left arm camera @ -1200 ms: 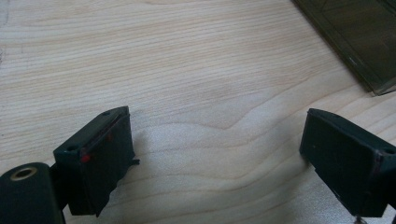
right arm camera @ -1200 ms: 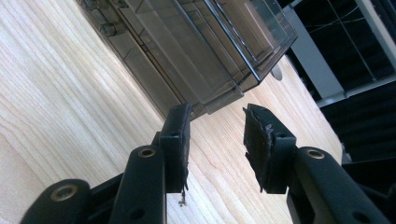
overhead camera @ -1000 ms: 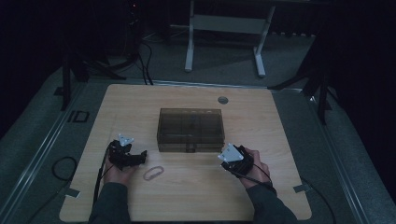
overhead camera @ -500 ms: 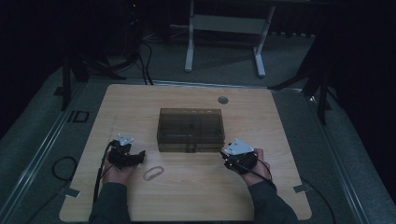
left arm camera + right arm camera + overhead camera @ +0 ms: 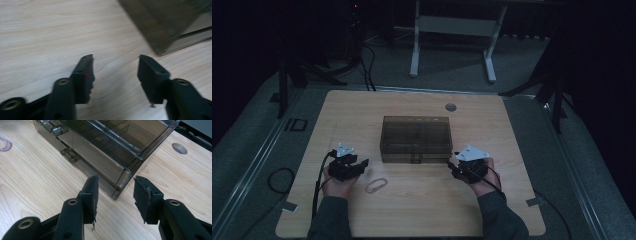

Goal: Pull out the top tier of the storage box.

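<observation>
Currently both tongs, left [image 5: 362,164] closing and right [image 5: 452,167], gape empty beside the box [image 5: 416,137], hair tie [image 5: 376,185] nearby.

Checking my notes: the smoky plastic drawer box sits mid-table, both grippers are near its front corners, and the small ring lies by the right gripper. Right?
One slip: the ring lies by the left gripper, not the right gripper, as the high view shows. The drawer box and the rest stand.

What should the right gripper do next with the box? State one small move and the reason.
Probably ease the right gripper forward so its fingers straddle the near corner of the smoky drawer box. They are open, empty and aimed at that corner, just short of it.
</observation>
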`<state>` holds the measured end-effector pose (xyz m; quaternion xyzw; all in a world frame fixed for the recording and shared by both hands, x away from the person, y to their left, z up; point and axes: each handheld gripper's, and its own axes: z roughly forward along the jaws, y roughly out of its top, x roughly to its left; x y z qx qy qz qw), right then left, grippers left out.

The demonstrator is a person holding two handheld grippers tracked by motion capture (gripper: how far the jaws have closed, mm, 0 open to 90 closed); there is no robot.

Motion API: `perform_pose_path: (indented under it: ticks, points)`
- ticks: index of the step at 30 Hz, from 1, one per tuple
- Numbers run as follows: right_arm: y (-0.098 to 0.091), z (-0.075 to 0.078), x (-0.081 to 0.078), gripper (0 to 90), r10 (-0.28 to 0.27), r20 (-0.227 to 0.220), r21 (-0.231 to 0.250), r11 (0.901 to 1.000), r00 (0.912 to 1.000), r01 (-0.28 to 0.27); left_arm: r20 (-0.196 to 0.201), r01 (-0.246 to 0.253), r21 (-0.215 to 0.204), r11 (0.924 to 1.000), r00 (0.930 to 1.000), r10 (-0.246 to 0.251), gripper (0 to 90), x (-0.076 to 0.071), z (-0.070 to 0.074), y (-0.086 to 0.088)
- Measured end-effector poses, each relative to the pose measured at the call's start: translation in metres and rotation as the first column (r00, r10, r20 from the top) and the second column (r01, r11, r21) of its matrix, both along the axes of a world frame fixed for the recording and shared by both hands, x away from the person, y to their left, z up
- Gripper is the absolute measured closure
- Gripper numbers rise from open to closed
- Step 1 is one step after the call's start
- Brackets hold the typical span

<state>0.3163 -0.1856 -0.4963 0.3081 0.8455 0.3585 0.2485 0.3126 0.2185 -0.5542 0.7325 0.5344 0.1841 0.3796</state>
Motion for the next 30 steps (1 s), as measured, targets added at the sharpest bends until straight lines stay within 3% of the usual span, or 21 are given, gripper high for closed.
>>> perform_pose_path:
  ticks: [8,13,25,27,29,30]
  points:
    - [0.002,-0.001,0.003,54.2,0.001,-0.008,0.018,0.9998,1.0,-0.001,0.053,0.057,-0.032,0.9978,0.9971,-0.056,56.1,-0.006,0.008,-0.005]
    - [0.002,-0.002,0.004,54.0,0.004,-0.015,0.031,0.9995,0.9999,-0.004,0.065,0.092,-0.037,0.9951,0.9939,-0.089,56.7,-0.008,0.012,-0.009]
    - [0.005,-0.007,0.008,53.5,-0.007,-0.033,0.062,0.9981,0.9994,0.009,0.127,0.176,-0.02,0.9842,0.9769,-0.172,55.8,-0.015,0.023,-0.024]
    - [0.005,-0.007,0.008,53.5,-0.007,-0.033,0.062,0.998,0.9994,0.009,0.13,0.181,-0.027,0.983,0.9757,-0.177,55.9,-0.016,0.024,-0.026]
    - [0.005,-0.007,0.01,53.4,-0.012,-0.041,0.072,0.9973,0.9991,0.015,0.14,0.217,-0.072,0.9736,0.9686,-0.205,57.8,-0.016,0.027,-0.028]
    - [0.005,-0.007,0.01,53.5,-0.014,-0.043,0.073,0.9972,0.999,0.017,0.142,0.222,-0.07,0.9726,0.9672,-0.21,58.2,-0.016,0.028,-0.029]
